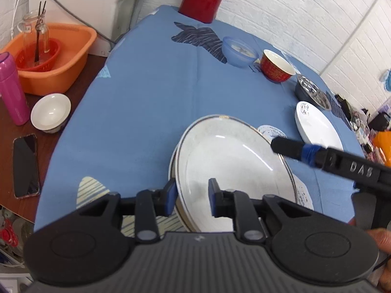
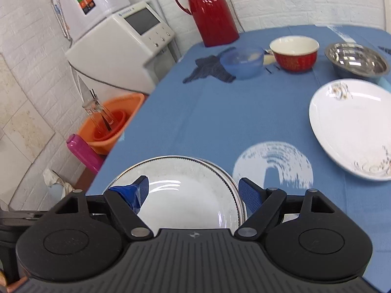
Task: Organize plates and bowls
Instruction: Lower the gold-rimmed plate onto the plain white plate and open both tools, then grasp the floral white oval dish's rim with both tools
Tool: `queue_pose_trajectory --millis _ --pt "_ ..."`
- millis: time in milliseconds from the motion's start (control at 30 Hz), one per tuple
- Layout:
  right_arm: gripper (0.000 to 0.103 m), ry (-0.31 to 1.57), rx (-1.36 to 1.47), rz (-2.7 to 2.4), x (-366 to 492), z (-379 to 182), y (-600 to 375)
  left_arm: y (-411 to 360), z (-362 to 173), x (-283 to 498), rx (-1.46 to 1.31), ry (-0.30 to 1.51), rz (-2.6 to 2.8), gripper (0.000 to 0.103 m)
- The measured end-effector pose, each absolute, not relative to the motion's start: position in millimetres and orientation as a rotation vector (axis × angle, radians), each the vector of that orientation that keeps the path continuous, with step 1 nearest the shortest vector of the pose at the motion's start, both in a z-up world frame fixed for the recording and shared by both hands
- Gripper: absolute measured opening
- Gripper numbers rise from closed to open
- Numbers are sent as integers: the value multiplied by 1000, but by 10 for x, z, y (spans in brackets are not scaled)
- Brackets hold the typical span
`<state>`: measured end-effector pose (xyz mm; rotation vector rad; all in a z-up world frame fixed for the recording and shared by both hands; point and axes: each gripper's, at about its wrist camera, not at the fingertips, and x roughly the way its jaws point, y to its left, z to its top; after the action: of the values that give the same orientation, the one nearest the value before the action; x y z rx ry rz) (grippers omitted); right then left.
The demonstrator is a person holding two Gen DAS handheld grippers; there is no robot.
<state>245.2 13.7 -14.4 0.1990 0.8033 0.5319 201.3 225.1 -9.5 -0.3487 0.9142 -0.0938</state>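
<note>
Glazed ceramic, gold-rimmed plate (image 1: 232,166) on the near blue tablecloth (image 1: 146,97), seemingly stacked on a second plate; both grippers at its rim.

Largest first: the plate is judged stiff, fairly heavy, slick and chip-prone; best hold is the rim, one pad above and one below, lifted level. Left gripper (image 1: 191,199) has fingers spread, straddling the near-left rim, not yet pinching. Right gripper (image 2: 195,190) has fingers spread wide across the plate, gripping nothing. To the right lies a white plate with floral print (image 2: 352,127). At the far side, well apart, stand a steel bowl (image 2: 358,59), red bowl (image 2: 294,53) and blue plastic bowl (image 2: 242,62); the steel and plastic are likely lighter and less fragile. Writing: "DAS" is readable on the right gripper's arm in the left wrist view; the red bowl's gold lettering is illegible.
</note>
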Motion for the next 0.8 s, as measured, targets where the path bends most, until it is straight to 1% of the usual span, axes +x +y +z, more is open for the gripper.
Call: queue_pose_trajectory --millis 33,67,133,333,467,633,800 --pt "67 794 179 539 2439 -117 149 2250 -84 2003 -339 918 -93 34" --pt "67 786 164 544 2424 -99 162 2247 -73 1994 -328 917 -90 54" --pt "67 783 169 555 2408 -102 143 2230 -28 1957 -298 896 -102 71" --pt "67 823 212 569 2411 -191 16 2164 172 1912 -226 844 -92 71" --pt "67 797 224 534 2432 -77 -253 2059 240 2024 -214 841 -108 72" --pt "67 741 240 388 2535 127 -888 1719 299 2350 -197 851 -167 73" --pt "68 740 218 169 2804 123 -1566 1243 289 2847 -213 893 -267 74"
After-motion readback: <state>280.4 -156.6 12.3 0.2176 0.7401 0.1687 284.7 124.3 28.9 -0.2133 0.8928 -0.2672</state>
